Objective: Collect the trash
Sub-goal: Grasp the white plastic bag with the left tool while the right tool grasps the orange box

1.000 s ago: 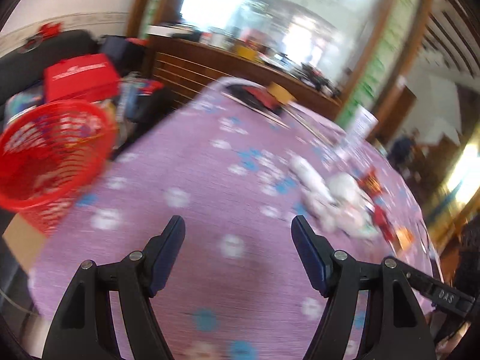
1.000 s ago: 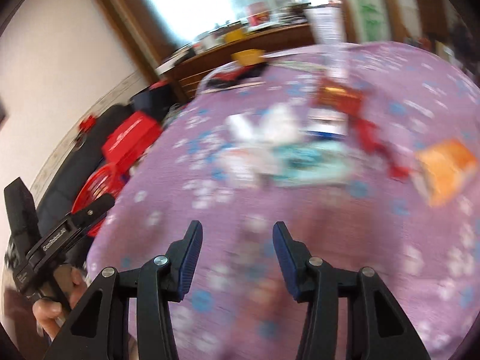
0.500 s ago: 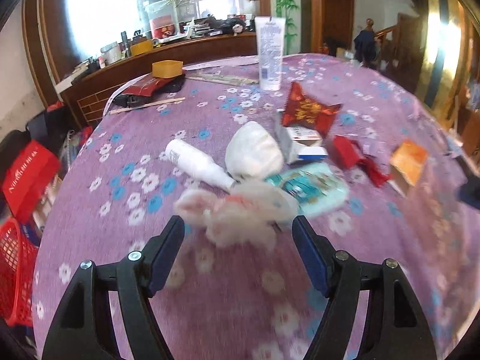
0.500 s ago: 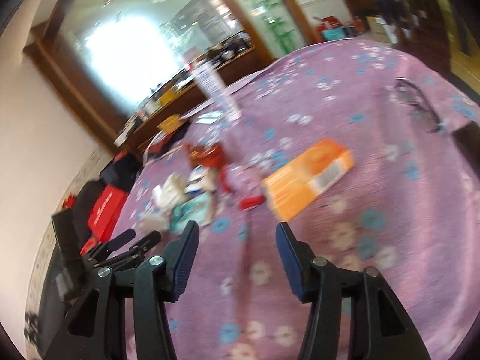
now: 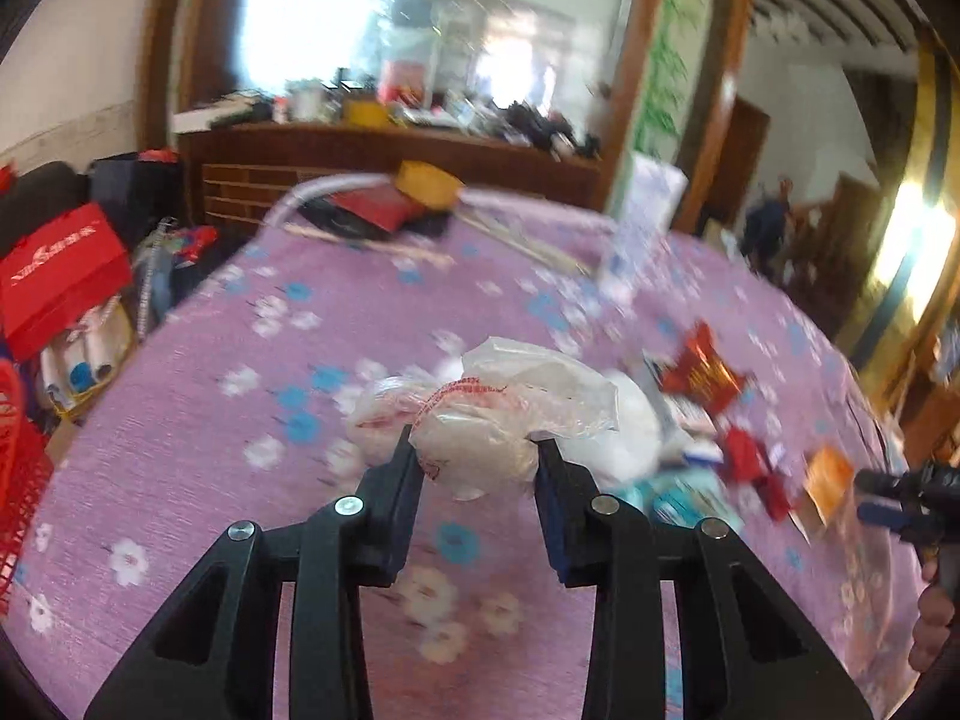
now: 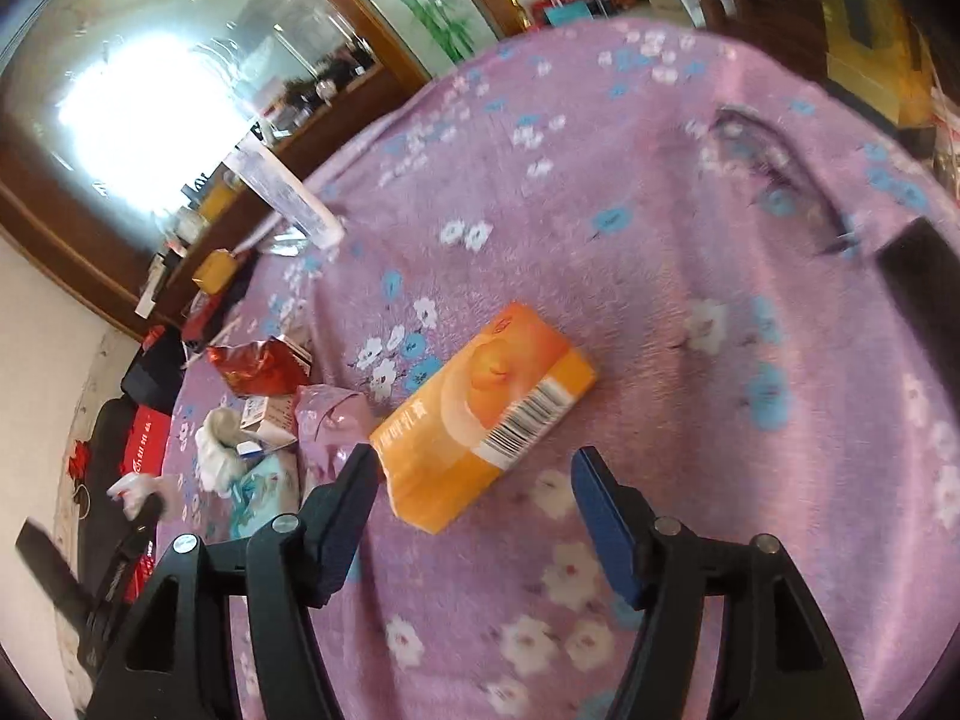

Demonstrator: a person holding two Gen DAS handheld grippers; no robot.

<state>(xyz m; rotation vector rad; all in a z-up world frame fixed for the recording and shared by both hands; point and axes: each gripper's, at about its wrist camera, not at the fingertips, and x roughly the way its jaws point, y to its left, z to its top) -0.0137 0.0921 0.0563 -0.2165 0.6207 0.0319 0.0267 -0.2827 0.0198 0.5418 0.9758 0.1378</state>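
Now pinching a crumpled white bag (image 5: 480,438) in the left gripper (image 5: 477,450), fingers (image 5: 396,492) just closed onto its sides, bag bulging between them at frame centre, apparently raised a little off the purple flowered bench (image 5: 240,480). Right gripper (image 6: 474,480) spread, having just been opening, nothing gripped; orange pack (image 6: 480,414) lying flat on the bench just ahead, its near end reaching in between the fingers (image 6: 606,516) and closer to the left-frame one, whether touching it cannot be told. Long axis of the pack running on a diagonal from lower left to upper right, barcode end toward the right finger, so skewed to the line of the fingers; likely calls for a roll of the wrist, or a close across the narrow width, before any lift. Rest of the litter — red wrapper (image 6: 264,366), small carton (image 6: 258,414), teal packet (image 6: 270,480) — clustered at middle left of the right view, nearer the left hand. Red basket (image 5: 18,480) at the far left edge of the left view, beside the bench, probably the place for the bag.
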